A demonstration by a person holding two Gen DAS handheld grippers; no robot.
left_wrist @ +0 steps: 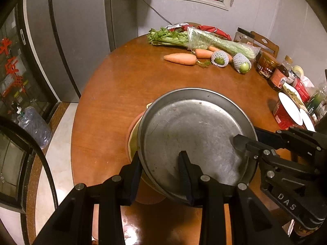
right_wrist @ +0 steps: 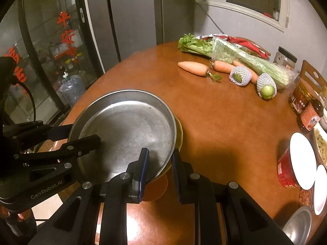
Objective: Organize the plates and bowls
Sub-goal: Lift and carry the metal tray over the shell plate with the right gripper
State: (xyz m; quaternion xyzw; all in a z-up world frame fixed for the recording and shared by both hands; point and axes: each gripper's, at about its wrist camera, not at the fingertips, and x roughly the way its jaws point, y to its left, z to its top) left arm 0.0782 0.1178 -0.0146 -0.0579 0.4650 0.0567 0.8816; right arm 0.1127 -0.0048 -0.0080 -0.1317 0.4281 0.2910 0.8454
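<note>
A round steel plate point(left_wrist: 194, 134) lies on top of a yellow dish point(left_wrist: 133, 143) and a pink plate point(left_wrist: 130, 126), stacked on the brown round table point(left_wrist: 114, 94). My left gripper point(left_wrist: 161, 163) straddles the steel plate's near left rim, one finger inside, one outside, with a gap still showing. My right gripper point(right_wrist: 160, 163) straddles the same plate point(right_wrist: 126, 130) at its near right rim, jaws apart. Each gripper shows in the other's view.
Celery point(left_wrist: 184, 37), carrots point(left_wrist: 179, 58) and netted green fruits point(left_wrist: 242, 63) lie at the table's far side. Jars and bottles point(left_wrist: 273, 71) line the right edge, with a red cup point(right_wrist: 290, 167), white dishes and a steel bowl point(right_wrist: 300, 224).
</note>
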